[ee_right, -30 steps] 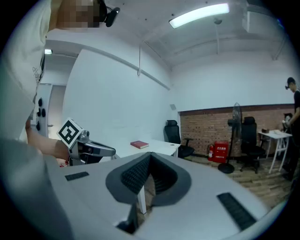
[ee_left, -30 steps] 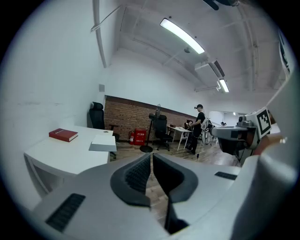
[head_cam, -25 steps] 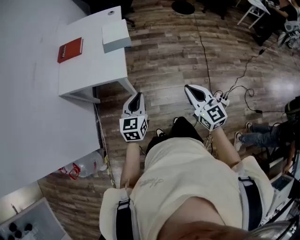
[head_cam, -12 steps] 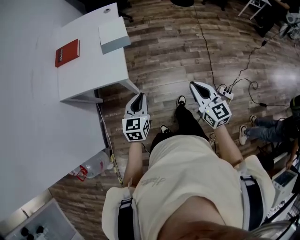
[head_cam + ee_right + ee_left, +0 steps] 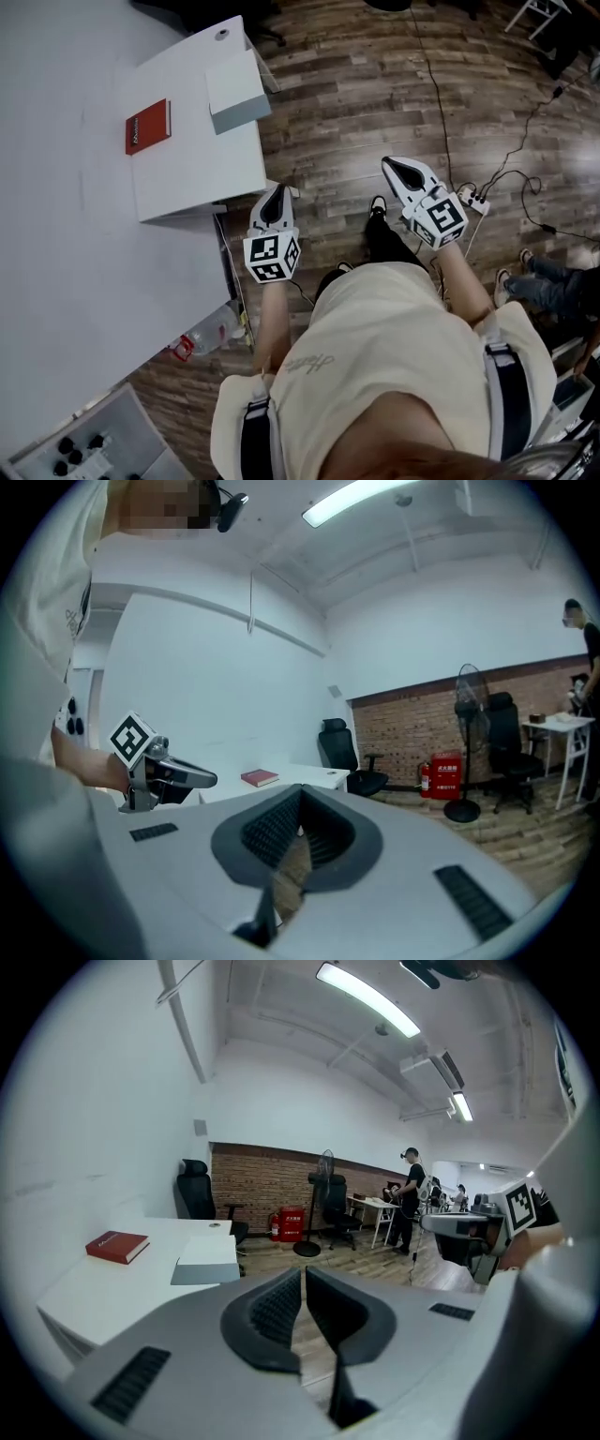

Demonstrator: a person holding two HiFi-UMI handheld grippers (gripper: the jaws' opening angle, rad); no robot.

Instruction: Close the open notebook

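- since the earlier frame the person had walked toward the white worktop [image 5: 187, 178]; its near corner, which stood apart from the left gripper [image 5: 274, 192], now lay just beside that gripper's tip in the head view.
- both grippers had been carried forward with the person, side by side as before; the right gripper [image 5: 394, 165] was over the wooden floor [image 5: 356, 112], well clear of the worktop.
- left gripper fingers [image 5: 281, 1302]: drawn together with only a thin slit between them, nothing held.
- right gripper fingers [image 5: 277, 827]: tips met, nothing between them.
- red notebook [image 5: 148, 126]: lay flat on the worktop, cover up, appearing shut, toward the side away from the person and well apart from both grippers.
- white and grey flat item [image 5: 236, 84]: on the same worktop near the far edge, apart from the red notebook; whether it was a box or a book could not be told.
- neither gripper touched anything on the worktop.
- plastic bottle [image 5: 214, 330] lay on the floor under the near worktop edge.
- power strip [image 5: 472, 197] with trailing cables lay on the floor beside the right gripper.
- left gripper view showed a black office chair [image 5: 194, 1202] beyond the worktop, against a brick wall.
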